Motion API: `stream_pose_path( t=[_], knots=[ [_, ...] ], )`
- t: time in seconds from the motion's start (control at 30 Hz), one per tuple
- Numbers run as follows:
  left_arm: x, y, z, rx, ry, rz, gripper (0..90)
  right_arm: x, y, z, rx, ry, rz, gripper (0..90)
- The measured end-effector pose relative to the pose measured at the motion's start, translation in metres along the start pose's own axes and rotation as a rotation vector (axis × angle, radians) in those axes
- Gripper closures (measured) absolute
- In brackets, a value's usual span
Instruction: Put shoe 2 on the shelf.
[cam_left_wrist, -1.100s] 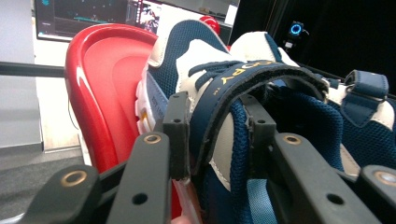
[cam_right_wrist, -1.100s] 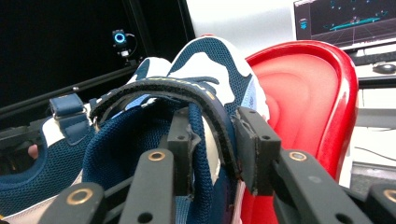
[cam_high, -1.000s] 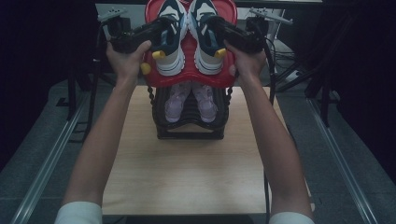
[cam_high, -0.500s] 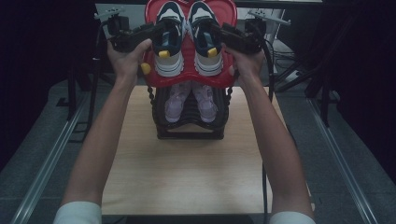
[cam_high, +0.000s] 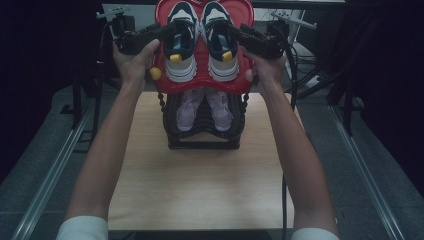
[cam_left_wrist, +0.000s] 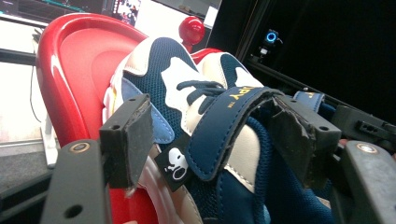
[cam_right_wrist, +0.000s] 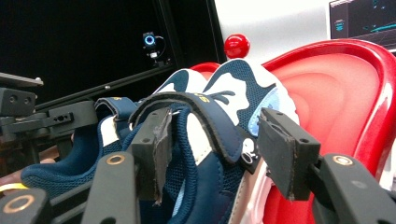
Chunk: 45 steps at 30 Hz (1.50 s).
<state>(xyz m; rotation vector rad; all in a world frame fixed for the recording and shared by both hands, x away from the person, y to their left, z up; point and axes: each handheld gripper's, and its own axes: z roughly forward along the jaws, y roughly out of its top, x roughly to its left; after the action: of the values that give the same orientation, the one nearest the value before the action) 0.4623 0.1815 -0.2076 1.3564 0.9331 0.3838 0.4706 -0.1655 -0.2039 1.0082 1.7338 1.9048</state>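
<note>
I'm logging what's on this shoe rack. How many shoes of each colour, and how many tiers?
Navy-and-white shoes: 2 (left one, right one)
Pale lilac shoes: 2 (left one, right one)
Red top tier: 1
Black lower tier: 1
Total: 6

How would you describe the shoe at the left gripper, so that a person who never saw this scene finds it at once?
On the wooden table stands a black shoe rack with a red tray on top. Two navy-and-white sneakers lie there; it is the left sneaker, between the open left gripper. Unlike the pale pink pair below, it is dark blue.
</note>
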Motion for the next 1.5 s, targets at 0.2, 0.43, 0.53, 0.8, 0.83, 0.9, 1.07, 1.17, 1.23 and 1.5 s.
stream_pose_path(
  t=[0.2,0.43,0.53,0.8,0.83,0.9,1.07,1.17,1.23,1.5],
  knots=[
    [0.000,0.000,-0.006,0.002,-0.002,0.002,31.1,0.003,0.001,-0.001,-0.002,0.012,-0.002,45.5],
    [-0.001,0.000,-0.015,0.000,-0.002,0.003,31.7,0.003,0.001,-0.007,-0.007,0.012,0.000,45.5],
    [-0.001,-0.002,-0.019,0.000,0.005,0.004,32.1,0.002,0.000,-0.012,-0.010,0.021,0.005,45.5],
    [-0.002,-0.005,-0.032,-0.014,0.001,0.008,33.2,-0.003,-0.001,-0.027,-0.021,0.033,0.012,45.3],
    [-0.001,-0.006,-0.035,-0.016,-0.004,0.002,33.3,-0.004,-0.001,-0.030,-0.026,0.033,0.013,45.3],
    [-0.001,-0.007,-0.038,-0.018,0.005,0.006,33.3,-0.007,-0.003,-0.035,-0.033,0.035,0.022,45.3],
    [0.002,-0.012,-0.049,-0.039,0.032,0.014,35.0,-0.013,-0.007,-0.049,-0.042,0.029,0.022,45.3],
    [0.003,-0.016,-0.055,-0.041,0.032,0.019,35.9,-0.019,-0.011,-0.059,-0.050,0.023,0.024,45.4],
    [0.004,-0.018,-0.057,-0.040,0.031,0.022,36.1,-0.024,-0.013,-0.065,-0.053,0.013,0.033,45.5],
    [0.008,-0.029,-0.067,-0.022,0.024,0.032,36.3,-0.037,-0.023,-0.085,-0.060,0.003,0.043,46.0]
  ],
)
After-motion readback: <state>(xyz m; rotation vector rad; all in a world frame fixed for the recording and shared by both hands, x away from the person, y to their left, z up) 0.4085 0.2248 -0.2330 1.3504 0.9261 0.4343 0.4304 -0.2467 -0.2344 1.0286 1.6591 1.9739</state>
